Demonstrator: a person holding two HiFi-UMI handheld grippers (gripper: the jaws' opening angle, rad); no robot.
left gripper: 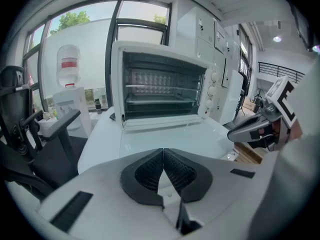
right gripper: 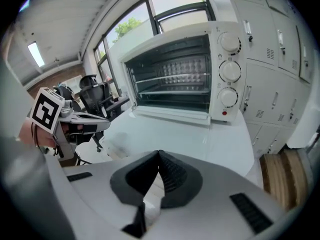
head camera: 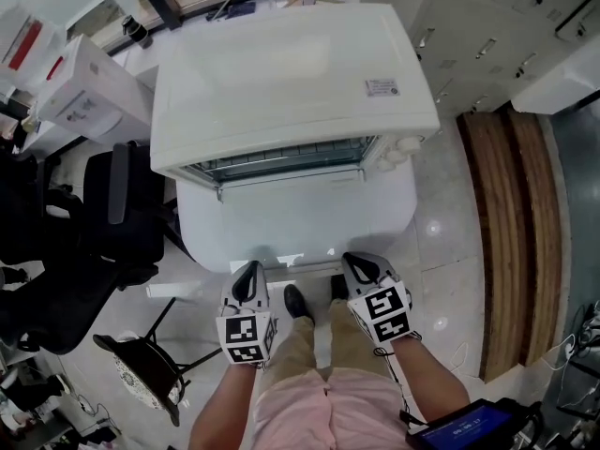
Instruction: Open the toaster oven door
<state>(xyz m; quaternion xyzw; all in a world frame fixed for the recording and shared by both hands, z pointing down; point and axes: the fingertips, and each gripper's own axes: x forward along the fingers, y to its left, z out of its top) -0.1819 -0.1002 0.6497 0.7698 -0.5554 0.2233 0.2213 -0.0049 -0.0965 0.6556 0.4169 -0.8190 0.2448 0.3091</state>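
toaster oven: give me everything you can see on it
The toaster oven is a white, metal-looking box standing upright on the white table. Its door is folded down, open, showing a dark cavity with a wire rack. Three white knobs stack on the panel beside the opening, above a small red dot. A small label sits on the top. The left gripper and right gripper, both shut, don't touch it.

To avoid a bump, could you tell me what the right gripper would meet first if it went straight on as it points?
Probably the toaster oven: its door lies flat, open, toward the right gripper, so the door's front edge likely comes first, though depth is unclear.
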